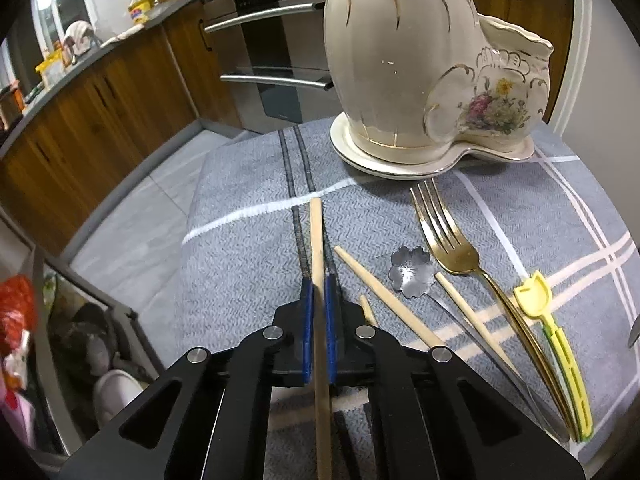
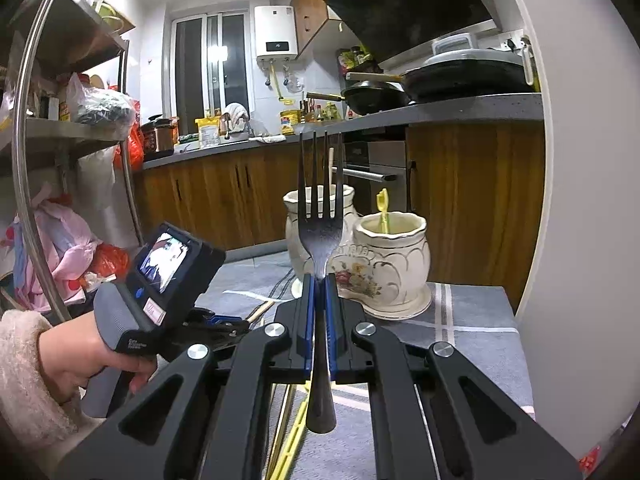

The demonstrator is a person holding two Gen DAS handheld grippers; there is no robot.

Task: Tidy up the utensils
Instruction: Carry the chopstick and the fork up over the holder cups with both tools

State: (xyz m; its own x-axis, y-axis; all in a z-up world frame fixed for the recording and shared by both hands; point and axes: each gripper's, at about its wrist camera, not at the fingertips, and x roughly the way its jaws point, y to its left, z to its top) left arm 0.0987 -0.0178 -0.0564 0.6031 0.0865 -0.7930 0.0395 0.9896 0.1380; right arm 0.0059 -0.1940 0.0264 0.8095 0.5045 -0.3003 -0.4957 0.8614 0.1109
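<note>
Left wrist view: a wooden chopstick [image 1: 318, 264] is clamped between the blue fingers [image 1: 306, 320] of the left gripper [image 1: 318, 292], closed tight on it, its tip lying forward on the grey checked cloth [image 1: 248, 184] covering the desk. Just beside it lie more loose chopsticks [image 1: 384, 292], a dark flower-shaped spoon [image 1: 412, 272], gold forks [image 1: 452, 240] and a yellow tulip-topped pick [image 1: 532, 292], all toward the right edge. A cream ceramic holder [image 1: 404, 64] with two cups stands at the far edge.

From the right wrist, the right gripper [image 2: 320, 280] is closed on a dark fork [image 2: 320, 216], held off the cloth with tines up, in front of the holder [image 2: 394, 256]. One yellow pick [image 2: 383, 208] already stands in the nearer cup, and a pale stick [image 2: 330, 168] rises from the taller cup.

Sorting looks barely begun: most pieces remain on the cloth. Handle ends near the near edge are cut off or hidden by the grippers, so the exact count is unclear.
</note>
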